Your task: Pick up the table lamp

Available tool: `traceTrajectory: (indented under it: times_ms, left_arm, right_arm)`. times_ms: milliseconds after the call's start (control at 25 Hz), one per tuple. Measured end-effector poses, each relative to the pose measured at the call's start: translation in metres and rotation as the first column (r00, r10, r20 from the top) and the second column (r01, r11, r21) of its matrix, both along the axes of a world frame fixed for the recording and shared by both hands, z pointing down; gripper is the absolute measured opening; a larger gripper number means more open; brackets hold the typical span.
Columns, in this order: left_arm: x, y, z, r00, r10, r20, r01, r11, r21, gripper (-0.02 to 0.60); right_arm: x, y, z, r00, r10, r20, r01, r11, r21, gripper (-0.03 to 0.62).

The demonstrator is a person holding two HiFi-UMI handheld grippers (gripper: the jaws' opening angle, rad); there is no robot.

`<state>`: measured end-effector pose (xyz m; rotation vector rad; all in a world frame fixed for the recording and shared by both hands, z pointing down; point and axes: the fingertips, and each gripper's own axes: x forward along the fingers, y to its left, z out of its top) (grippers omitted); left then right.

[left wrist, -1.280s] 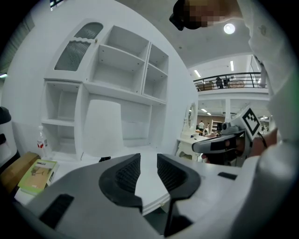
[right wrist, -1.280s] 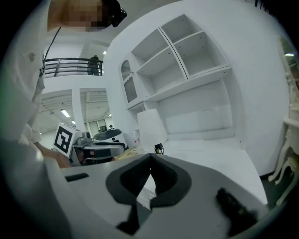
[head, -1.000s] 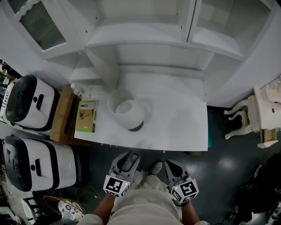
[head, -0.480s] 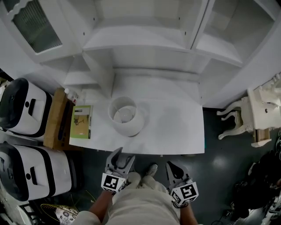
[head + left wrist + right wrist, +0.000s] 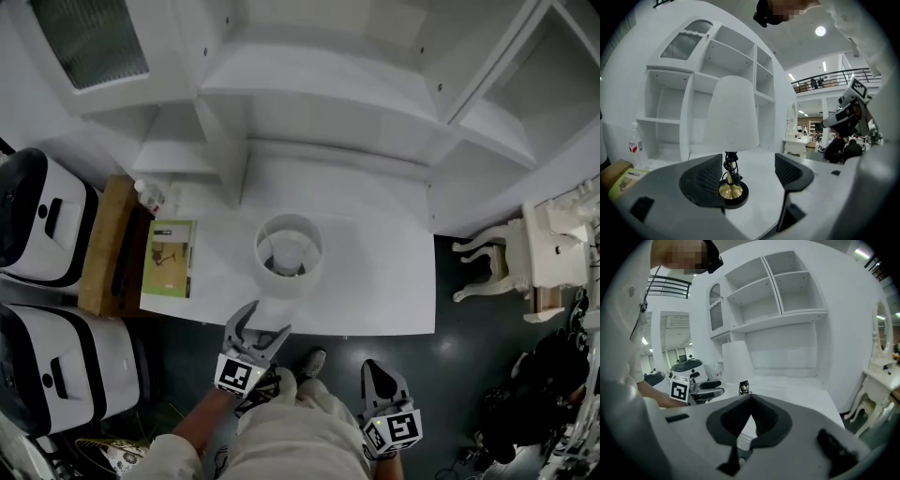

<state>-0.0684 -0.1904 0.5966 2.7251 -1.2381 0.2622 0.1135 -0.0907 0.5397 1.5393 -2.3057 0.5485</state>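
The table lamp stands upright on the white table, its white shade seen from above. In the left gripper view its shade rises over a brass stem and a black round base. My left gripper is at the table's front edge, pointing at the lamp. Its jaws are opening, and the base shows just ahead between them, untouched. My right gripper hangs lower, off the table's front, shut and empty. From there the lamp shows to the left.
A green booklet, a wooden box and a small bottle sit at the table's left. Two white-and-black appliances stand further left. White cabinet shelves rise behind the lamp. A white ornate side table is at the right.
My left gripper has moved forward to the table's front edge toward the lamp, and its jaws have spread apart. The right gripper has stayed low near the body.
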Motion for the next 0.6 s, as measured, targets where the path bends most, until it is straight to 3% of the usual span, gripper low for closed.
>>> traceTrajectory:
  times_ms: [600]
  left_arm:
    - [0.002,-0.065,0.051,0.996,0.08,-0.039,-0.081,0.996,-0.023,0.364]
  right_arm:
    - [-0.014,0.024,0.016,0.985,0.159,-0.067,-0.165,0.982,-0.096,0.012]
